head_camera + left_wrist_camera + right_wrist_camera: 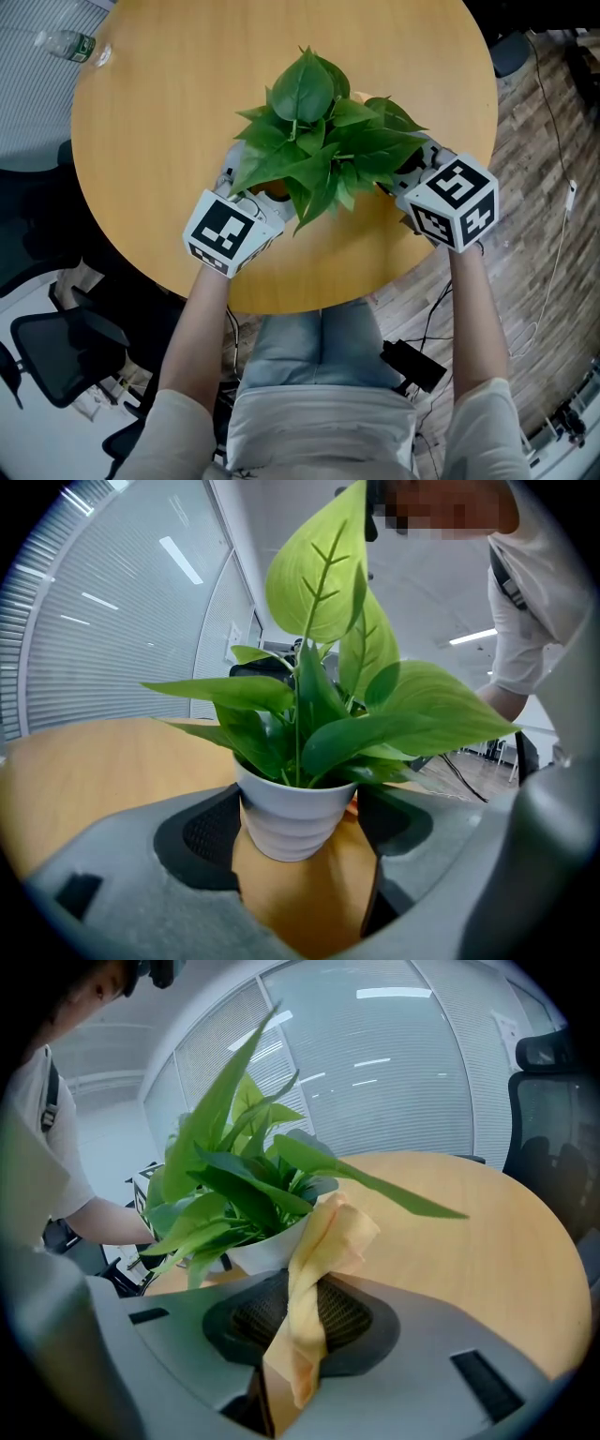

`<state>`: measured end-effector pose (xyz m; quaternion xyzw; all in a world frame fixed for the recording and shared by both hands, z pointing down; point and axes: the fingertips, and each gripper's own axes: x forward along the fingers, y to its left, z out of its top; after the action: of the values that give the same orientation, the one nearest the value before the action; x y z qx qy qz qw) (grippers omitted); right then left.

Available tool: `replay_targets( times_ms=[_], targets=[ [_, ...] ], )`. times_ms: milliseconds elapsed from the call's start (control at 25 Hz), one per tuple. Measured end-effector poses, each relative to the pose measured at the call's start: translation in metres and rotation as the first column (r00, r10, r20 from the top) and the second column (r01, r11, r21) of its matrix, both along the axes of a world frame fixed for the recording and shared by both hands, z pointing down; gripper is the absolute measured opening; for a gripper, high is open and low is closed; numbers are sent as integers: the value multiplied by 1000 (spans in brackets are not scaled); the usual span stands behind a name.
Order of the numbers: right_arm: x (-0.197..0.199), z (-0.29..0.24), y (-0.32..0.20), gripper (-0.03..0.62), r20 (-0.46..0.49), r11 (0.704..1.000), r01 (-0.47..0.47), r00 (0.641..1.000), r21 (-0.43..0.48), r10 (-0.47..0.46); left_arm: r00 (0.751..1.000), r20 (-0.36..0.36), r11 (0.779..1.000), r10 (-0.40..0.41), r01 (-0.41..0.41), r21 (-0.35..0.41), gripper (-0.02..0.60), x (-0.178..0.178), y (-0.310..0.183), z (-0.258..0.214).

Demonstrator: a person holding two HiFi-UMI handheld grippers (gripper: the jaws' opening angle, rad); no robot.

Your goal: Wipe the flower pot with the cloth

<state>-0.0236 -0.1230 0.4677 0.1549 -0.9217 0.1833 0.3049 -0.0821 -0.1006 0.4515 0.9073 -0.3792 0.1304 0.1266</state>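
Cloth (337, 1237) pinched in the right gripper (298, 1309) is pressing the flower pot (286, 829) clasped by the left gripper (300, 808), risking toppling it at the table's (337, 267) near edge.

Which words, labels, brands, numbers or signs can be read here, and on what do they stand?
No text is readable anywhere.
bottle: green label, too small to read.
left marker cube, right marker cube: black-and-white square patterns, no letters or numbers.
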Motion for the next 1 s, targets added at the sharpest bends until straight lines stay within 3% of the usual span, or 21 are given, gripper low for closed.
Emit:
replay_targets(
  times_ms=[520,1000],
  targets=[
    [7,0,17,84,15,1000,-20,1000,13,20,990,18,989,-143,144,-33,396,6,0,1],
    [6,2,33,84,10,1000,-17,1000,20,17,951,39,949,-306,308,-68,393,9,4,4]
  ],
)
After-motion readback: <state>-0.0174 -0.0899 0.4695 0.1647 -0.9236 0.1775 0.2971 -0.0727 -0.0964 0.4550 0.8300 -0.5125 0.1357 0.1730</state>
